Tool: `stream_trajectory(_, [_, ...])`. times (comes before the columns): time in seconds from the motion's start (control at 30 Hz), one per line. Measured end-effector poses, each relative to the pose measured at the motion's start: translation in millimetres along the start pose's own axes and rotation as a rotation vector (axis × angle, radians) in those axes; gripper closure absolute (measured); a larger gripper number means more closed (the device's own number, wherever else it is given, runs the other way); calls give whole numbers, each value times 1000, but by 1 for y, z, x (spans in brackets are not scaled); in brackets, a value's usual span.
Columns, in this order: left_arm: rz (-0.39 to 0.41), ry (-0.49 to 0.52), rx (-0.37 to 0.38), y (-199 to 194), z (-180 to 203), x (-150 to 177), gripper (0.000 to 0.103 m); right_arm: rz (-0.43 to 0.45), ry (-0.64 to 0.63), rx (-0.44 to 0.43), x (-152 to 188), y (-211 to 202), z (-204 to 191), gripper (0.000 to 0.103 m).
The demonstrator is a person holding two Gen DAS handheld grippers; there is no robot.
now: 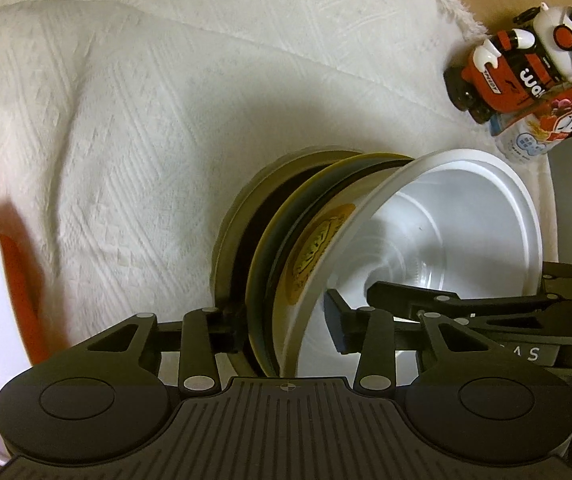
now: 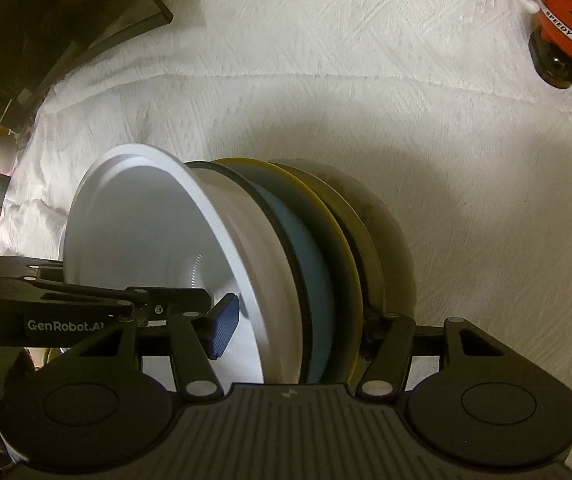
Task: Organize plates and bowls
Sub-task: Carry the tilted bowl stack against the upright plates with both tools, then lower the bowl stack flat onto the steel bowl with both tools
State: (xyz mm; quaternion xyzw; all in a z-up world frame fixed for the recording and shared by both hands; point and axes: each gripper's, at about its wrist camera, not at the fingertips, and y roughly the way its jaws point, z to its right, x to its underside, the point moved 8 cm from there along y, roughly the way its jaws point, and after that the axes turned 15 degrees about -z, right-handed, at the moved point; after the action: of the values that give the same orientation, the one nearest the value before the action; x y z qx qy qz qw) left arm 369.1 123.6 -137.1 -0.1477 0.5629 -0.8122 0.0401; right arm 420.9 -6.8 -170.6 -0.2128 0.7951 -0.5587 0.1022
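Left gripper (image 1: 286, 320): I read its jaws as straddling the whole row of dishes, one finger outside the olive plate, the blue-padded finger (image 1: 335, 326) inside the white bowl. The pad is clear of the bowl wall; not yet pinching.

Right gripper (image 2: 297, 328): I have it straddling the same row from the opposite side. Its blue pad (image 2: 222, 326) sits inside the white bowl, the far finger behind the last plate. Whether it presses, I cannot tell.

White bowl (image 1: 437, 236): on edge at one end of the row, mouth facing outward, away from the plates.

Plates: a yellow plate (image 2: 309, 200), a blue dish (image 2: 309, 264) and an olive plate (image 1: 238, 240) stand on edge behind the bowl, nested face to face.

Location: the row rests on the white textured cloth (image 1: 126, 120), between both grippers.

Axis: the row's long axis runs across both wrist views, left to right; every rim stands roughly upright.

Progress: in my judgement, gathering is done; the dishes are already grouped. Left: clamp, lift and set the group down in its final place.

Surroundings: a red toy robot (image 1: 525, 60) stands well apart at the cloth's edge.
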Motion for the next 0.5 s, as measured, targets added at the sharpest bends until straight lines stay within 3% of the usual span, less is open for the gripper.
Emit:
stream_trajectory(0.13, [12, -18, -2, -7, -8, -1, 76, -4, 30, -23, -2, 0, 3, 47])
stream_trajectory(0.37, [56, 5, -56, -20, -5, 0, 79, 14, 5, 9, 1, -9, 2, 47])
stream_trajectory(0.5, [152, 33, -120, -46, 0, -3, 79, 67, -56, 59, 1, -22, -1, 47])
